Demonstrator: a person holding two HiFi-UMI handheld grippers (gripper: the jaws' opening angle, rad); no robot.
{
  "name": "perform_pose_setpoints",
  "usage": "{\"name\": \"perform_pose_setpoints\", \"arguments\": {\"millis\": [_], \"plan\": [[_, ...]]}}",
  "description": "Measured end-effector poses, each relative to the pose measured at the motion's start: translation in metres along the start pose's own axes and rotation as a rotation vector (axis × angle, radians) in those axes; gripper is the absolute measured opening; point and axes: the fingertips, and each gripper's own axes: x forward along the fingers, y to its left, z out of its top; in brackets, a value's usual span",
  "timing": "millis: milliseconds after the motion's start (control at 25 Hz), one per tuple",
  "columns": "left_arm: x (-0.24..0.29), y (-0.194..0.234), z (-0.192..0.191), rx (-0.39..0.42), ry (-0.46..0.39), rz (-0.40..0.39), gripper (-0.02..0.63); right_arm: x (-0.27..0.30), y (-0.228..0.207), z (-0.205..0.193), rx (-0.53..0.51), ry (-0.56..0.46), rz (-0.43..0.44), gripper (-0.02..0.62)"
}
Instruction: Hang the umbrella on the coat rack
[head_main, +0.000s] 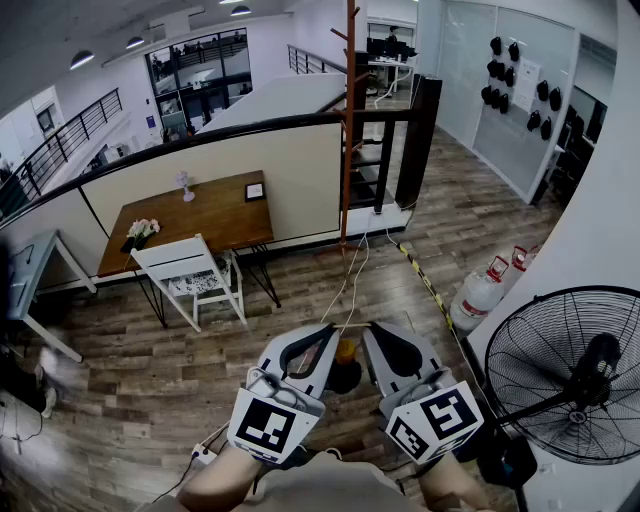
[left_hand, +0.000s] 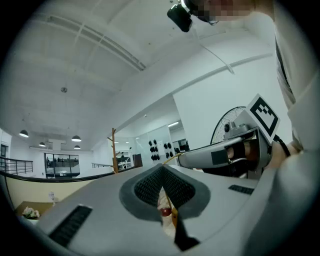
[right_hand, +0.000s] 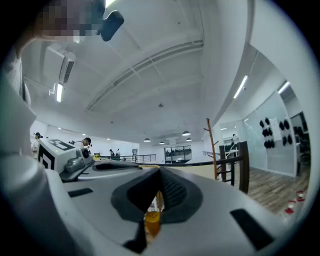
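Note:
The coat rack (head_main: 348, 120) is a tall wooden pole with pegs, standing by the half wall well ahead of me. It also shows as a thin pole (left_hand: 114, 150) in the left gripper view and as a far-off pole (right_hand: 210, 145) in the right gripper view. Low in the head view, my left gripper (head_main: 322, 338) and right gripper (head_main: 376, 335) sit side by side, tips angled inward. Between them is the umbrella (head_main: 345, 374), a dark bundle with an orange end (head_main: 345, 350). The left gripper (left_hand: 162, 176) is shut on an orange strap with a red bead (left_hand: 165, 211). The right gripper (right_hand: 159, 186) is shut on the orange end (right_hand: 152, 220).
A large standing fan (head_main: 570, 375) is close at my right. Two gas cylinders (head_main: 482, 295) stand beyond it. A wooden table (head_main: 200, 215) and white chair (head_main: 190, 272) lie ahead left. Cables and striped tape (head_main: 425, 280) cross the wood floor toward the rack. A power strip (head_main: 203, 455) lies near my feet.

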Motion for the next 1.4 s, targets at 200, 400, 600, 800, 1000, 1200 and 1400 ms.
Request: {"name": "perform_pose_setpoints", "arguments": {"millis": [200, 400, 600, 800, 1000, 1200, 1400], "plan": [[0.005, -0.005, 0.003, 0.009, -0.001, -0.005, 0.002, -0.005, -0.005, -0.002, 0.020, -0.004, 0.008, 0.005], [0.008, -0.010, -0.003, 0.002, 0.016, -0.002, 0.002, -0.009, -0.009, -0.009, 0.023, 0.005, 0.022, 0.005], [0.014, -0.008, -0.011, -0.017, 0.027, 0.000, 0.002, -0.005, -0.014, -0.014, 0.030, 0.009, 0.037, 0.005], [0.029, -0.003, -0.014, -0.034, 0.024, -0.002, 0.002, 0.003, -0.027, -0.012, 0.028, -0.003, 0.023, 0.005], [0.051, 0.002, -0.024, -0.037, 0.024, -0.024, 0.002, 0.016, -0.049, -0.017, 0.037, -0.001, -0.004, 0.005], [0.084, 0.019, -0.033, -0.033, 0.029, -0.044, 0.002, 0.039, -0.077, -0.020, 0.041, -0.003, -0.019, 0.005], [0.123, 0.050, -0.044, -0.033, 0.024, -0.056, 0.002, 0.080, -0.108, -0.022, 0.045, -0.001, -0.028, 0.005]]}}
